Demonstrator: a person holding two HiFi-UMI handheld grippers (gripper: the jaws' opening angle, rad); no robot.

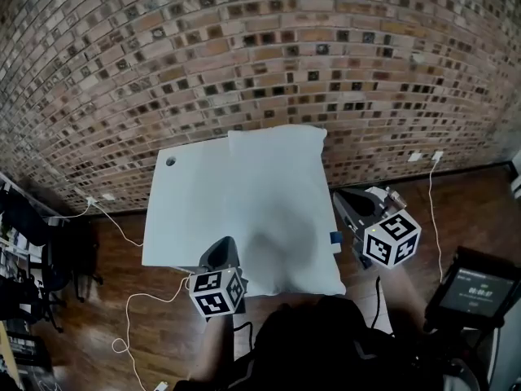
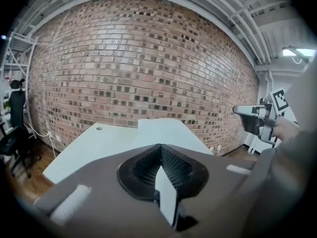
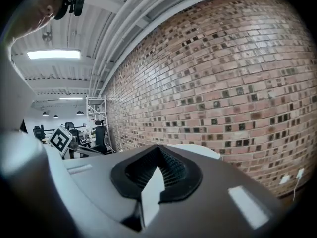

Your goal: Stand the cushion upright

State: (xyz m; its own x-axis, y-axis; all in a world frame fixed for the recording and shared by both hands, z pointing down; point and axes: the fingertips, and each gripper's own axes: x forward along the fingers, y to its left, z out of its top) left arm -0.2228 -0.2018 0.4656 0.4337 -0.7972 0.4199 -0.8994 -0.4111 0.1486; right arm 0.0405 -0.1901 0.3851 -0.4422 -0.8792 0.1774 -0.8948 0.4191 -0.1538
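- Head view: the cushion [image 1: 281,202] is lying flat on the white counter [image 1: 183,210], running from the brick wall [image 1: 244,47] at 12 o'clock to the near edge at 6. Nothing is being lifted, so I'd say the whole job is waiting to be done. The left tool [image 1: 223,247] is hovering at the cushion's 7 o'clock corner and the right tool [image 1: 342,200] at its 3 o'clock edge. From up here I can't tell whether either is touching the fabric.
- Left gripper view: this one is showing what the head view isn't, the left tool [image 2: 161,155] clenched with nothing between its jaws. The cushion [image 2: 166,133] is showing as a low slab beyond the tips at 12 o'clock. The right tool [image 2: 247,115] is hanging at 3 o'clock.
- Right gripper view: the right tool [image 3: 158,157] is likewise clenched and empty. Only a pale sliver is peeking out at 1 o'clock, and I can't tell whether it is cushion or counter. The left tool's marker cube [image 3: 61,139] is showing at 9 o'clock.
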